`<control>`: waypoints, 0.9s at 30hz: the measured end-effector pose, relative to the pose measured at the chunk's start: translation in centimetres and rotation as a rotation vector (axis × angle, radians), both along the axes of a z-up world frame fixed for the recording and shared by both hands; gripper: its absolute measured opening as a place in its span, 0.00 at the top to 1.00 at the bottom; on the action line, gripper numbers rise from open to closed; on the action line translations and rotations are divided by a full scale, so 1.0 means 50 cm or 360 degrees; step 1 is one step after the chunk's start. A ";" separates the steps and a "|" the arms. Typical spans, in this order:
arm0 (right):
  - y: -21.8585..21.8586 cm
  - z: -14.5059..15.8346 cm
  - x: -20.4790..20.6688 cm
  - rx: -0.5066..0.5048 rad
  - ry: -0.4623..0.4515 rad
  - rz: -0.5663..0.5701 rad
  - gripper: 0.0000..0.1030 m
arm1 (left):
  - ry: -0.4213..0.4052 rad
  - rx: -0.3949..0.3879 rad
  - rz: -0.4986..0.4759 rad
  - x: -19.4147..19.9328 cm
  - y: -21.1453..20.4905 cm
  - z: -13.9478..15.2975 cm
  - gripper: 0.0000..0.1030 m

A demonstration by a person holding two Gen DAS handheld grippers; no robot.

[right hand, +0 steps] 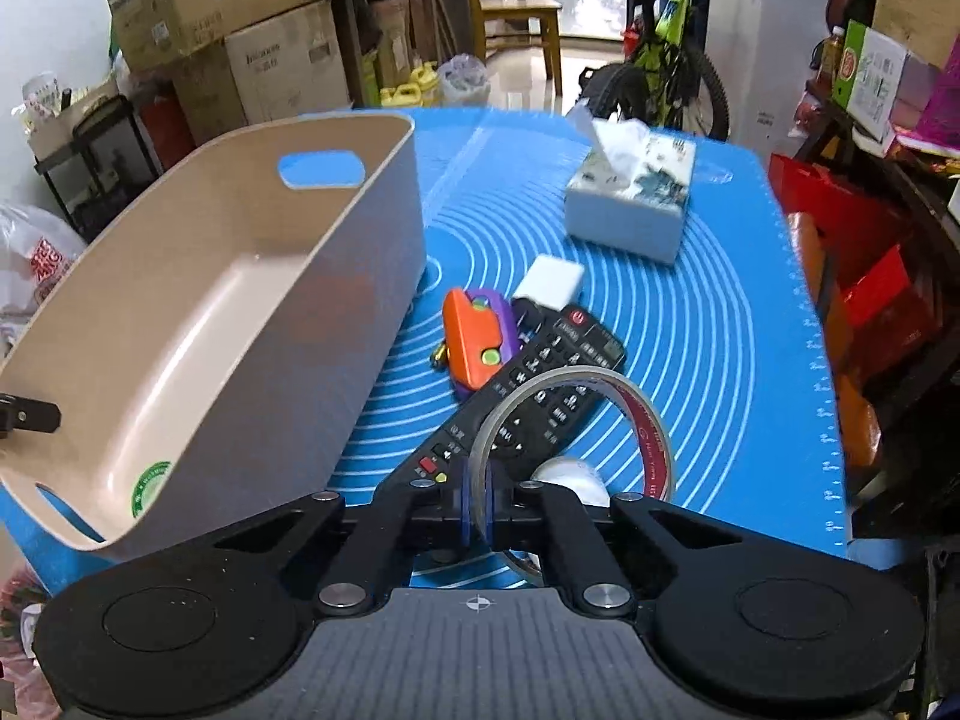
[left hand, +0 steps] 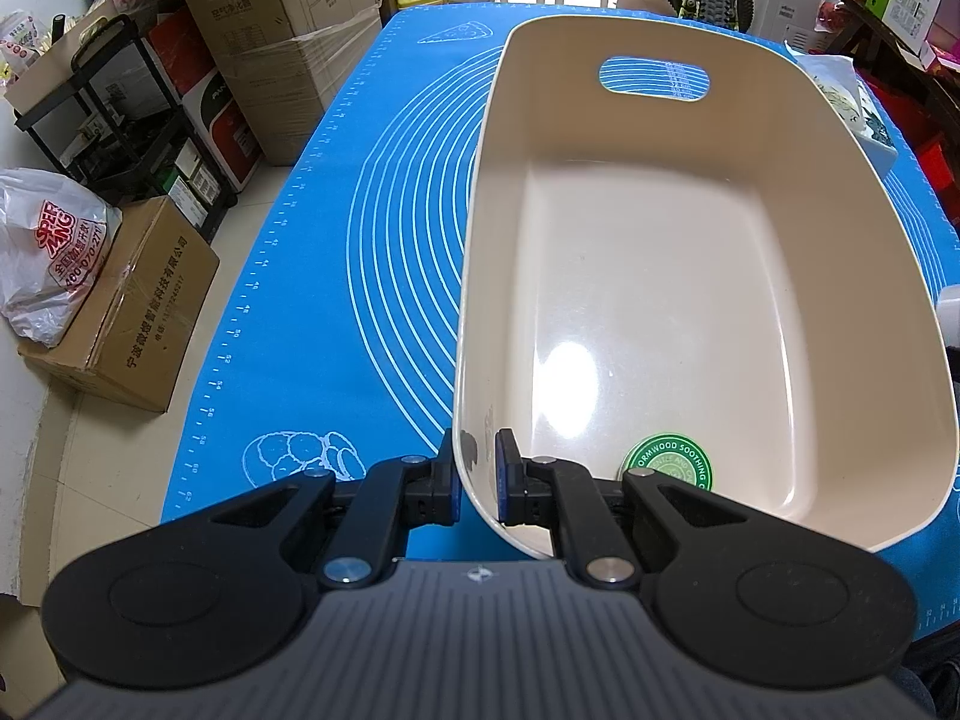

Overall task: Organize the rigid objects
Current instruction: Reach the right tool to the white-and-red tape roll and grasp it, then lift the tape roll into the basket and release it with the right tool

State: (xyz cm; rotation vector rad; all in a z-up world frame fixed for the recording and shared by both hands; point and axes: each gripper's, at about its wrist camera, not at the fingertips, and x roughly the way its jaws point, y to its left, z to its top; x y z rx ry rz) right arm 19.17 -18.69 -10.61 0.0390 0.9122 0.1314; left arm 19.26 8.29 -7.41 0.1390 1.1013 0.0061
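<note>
Clamping bin (left hand: 690,276) near rim, left claw (left hand: 478,483); bin's long axis runs away. Right claw (right hand: 478,504) pinching upright tape ring (right hand: 576,414).

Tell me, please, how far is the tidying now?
Nothing is stored yet: the beige bin holds no item. In hand: the left gripper clamps the bin's rim, the right gripper pinches the tape roll. Left on the mat: remote, orange toy, white block.

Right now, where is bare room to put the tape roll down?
The beige bin is bare inside except a green sticker. The mat is free between remote and tissue box. Crowded: beside the bin around the orange toy.
</note>
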 end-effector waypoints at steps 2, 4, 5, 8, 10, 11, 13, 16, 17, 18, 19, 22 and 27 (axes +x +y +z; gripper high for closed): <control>-0.004 0.011 -0.006 0.0006 -0.0019 -0.0008 0.86 | 0.0001 -0.0001 -0.0001 0.000 0.000 0.001 0.88; -0.006 0.022 -0.010 0.0008 -0.0037 -0.0016 0.86 | 0.0001 -0.0001 -0.0001 0.000 0.000 0.001 0.88; -0.007 0.028 -0.012 0.0009 -0.0050 -0.0021 0.86 | 0.0001 -0.0002 0.0000 0.000 0.000 0.001 0.88; -0.007 0.052 -0.017 0.0021 -0.0103 -0.0018 0.86 | 0.0000 -0.0001 0.0002 0.000 -0.001 0.001 0.88; -0.004 0.071 -0.018 0.0024 -0.0142 -0.0009 0.86 | -0.0001 0.0000 0.0003 0.000 -0.002 0.001 0.88; -0.003 0.079 -0.018 0.0027 -0.0158 -0.0006 0.86 | -0.0001 0.0000 0.0002 0.000 -0.002 0.001 0.88; 0.000 0.098 -0.019 0.0041 -0.0199 0.0001 0.86 | -0.0001 0.0000 0.0002 0.000 -0.002 0.001 0.88; 0.005 0.126 -0.020 0.0062 -0.0260 0.0011 0.86 | -0.0001 0.0001 0.0002 0.000 -0.002 0.001 0.88; 0.007 0.136 -0.019 0.0070 -0.0280 0.0017 0.86 | -0.0001 0.0000 0.0002 -0.001 -0.002 0.001 0.88; 0.011 0.146 -0.017 0.0076 -0.0300 0.0026 0.86 | -0.0001 0.0000 0.0002 0.000 -0.002 0.001 0.88; 0.016 0.153 -0.016 0.0077 -0.0316 0.0033 0.86 | -0.0001 0.0000 0.0002 0.000 -0.002 0.001 0.88; 0.039 0.177 -0.004 0.0089 -0.0368 0.0077 0.86 | -0.0001 0.0001 0.0001 0.000 -0.002 0.001 0.88; 0.114 0.207 0.024 0.0081 -0.0430 0.0232 0.86 | 0.0001 0.0004 0.0000 0.000 -0.002 0.001 0.88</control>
